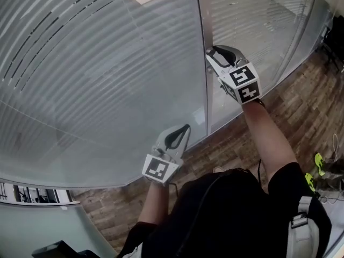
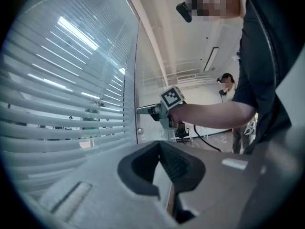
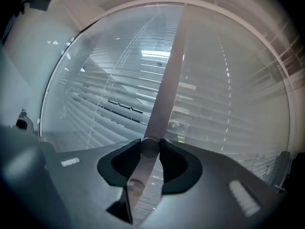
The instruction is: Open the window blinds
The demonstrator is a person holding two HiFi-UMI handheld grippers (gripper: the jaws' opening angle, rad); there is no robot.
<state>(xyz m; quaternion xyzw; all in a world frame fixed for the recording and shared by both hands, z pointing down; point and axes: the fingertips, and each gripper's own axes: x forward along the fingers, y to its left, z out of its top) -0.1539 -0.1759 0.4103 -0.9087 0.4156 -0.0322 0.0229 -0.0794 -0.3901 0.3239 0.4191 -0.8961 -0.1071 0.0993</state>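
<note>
The right gripper (image 1: 216,51) is clamped on a small round grey knob (image 3: 149,147) that sits on the pale vertical frame post (image 1: 202,63) between two glass panes. The white horizontal slatted window blinds (image 1: 97,79) hang behind that glass (dark gaps show between some slats at the upper left). The left gripper (image 1: 183,131) hovers lower down near the glass, its jaws together with nothing between them
</note>
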